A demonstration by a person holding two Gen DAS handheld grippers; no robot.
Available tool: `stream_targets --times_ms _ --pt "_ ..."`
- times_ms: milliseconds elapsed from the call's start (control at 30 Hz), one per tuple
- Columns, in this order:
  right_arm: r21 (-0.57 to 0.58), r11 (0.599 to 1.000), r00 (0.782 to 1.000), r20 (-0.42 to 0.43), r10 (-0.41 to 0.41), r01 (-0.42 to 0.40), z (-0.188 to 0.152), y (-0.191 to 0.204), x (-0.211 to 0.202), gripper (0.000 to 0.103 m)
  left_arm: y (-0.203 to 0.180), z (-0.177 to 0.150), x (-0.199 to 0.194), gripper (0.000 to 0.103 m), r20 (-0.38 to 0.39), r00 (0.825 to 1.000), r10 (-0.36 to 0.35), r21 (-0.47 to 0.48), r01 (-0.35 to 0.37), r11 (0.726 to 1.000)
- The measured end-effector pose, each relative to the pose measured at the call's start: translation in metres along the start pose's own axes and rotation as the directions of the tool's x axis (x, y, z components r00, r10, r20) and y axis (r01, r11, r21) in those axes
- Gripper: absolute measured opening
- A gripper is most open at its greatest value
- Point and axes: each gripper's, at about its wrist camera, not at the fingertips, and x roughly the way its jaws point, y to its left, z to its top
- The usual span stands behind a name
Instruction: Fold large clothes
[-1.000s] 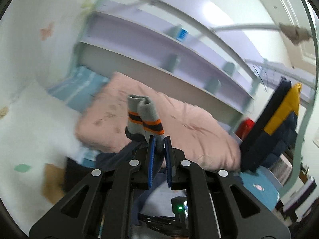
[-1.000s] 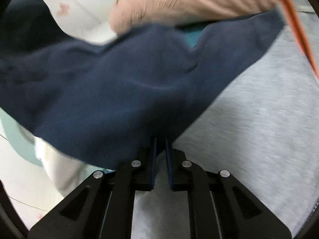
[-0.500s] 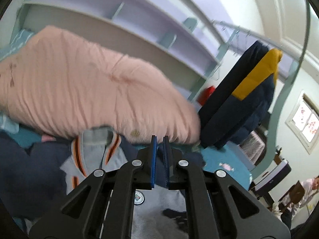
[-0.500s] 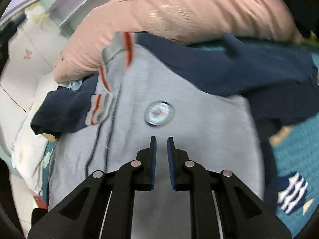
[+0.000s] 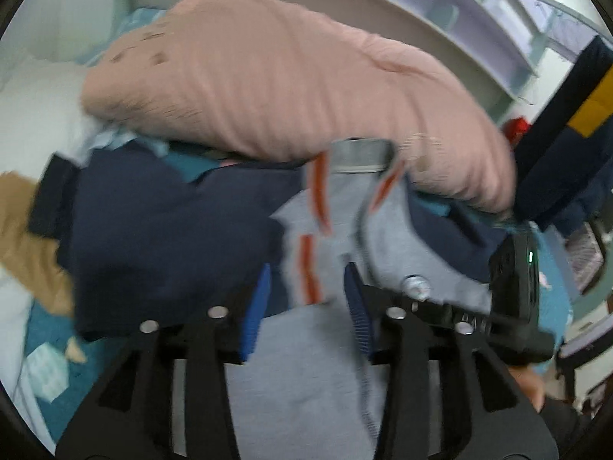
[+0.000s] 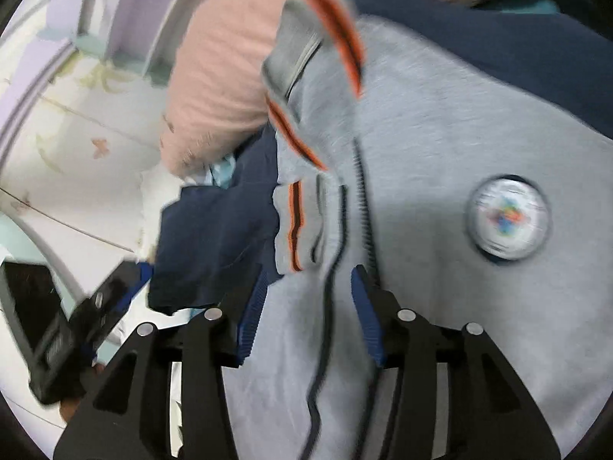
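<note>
Changed since a second ago: both grippers, then pinched shut on cloth (the left on a striped cuff held aloft, the right on navy fabric), now hang low over the bed with jaws opening and nothing clamped between the pads. Grey zip jacket (image 6: 440,199): laid front-up on the bed, navy sleeves (image 5: 164,230) spread sideways, collar with orange stripes (image 5: 358,161) pressed against the pink pillow; reads as spread flat and released, fold proper not yet begun. Pink pillow (image 5: 291,80): bulky, touching the collar end, so no free room beyond that edge. Teal bedsheet (image 5: 46,329): bare strip beside the left-hand sleeve, the likeliest room for drawing cloth outward. Left gripper (image 5: 306,306): jaws parted, over the chest by the striped cuff, cloth beneath but not pinched. Right gripper (image 6: 308,306): jaws parted astride the zip line (image 6: 333,268), hovering. Round chest badge (image 6: 507,222): right of the zip, blurred. Both views motion-smeared; hem edge out of sight.
</note>
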Motion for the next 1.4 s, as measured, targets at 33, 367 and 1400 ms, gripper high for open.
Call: stream_targets --times_ms 33,367,1400 --pt "-0.004 1.0 1.0 -0.004 -0.002 0.002 0.001 0.003 0.006 0.045 0.007 -0.003 -0.002 0.051 0.008 1.0 0.026 -0.007 -0.026 1.0" --pt "-0.195 0.947 0.967 0.028 -0.255 0.255 -0.001 0.031 0.053 0.042 0.081 -0.008 -0.011 0.075 0.036 0.986 0.165 -0.122 -0.159 0.98" --pt "-0.298 0.871 0.897 0.334 -0.289 0.391 0.031 -0.026 -0.119 0.005 0.017 0.028 0.011 0.085 0.068 0.997 0.03 -0.137 -0.021 0.99"
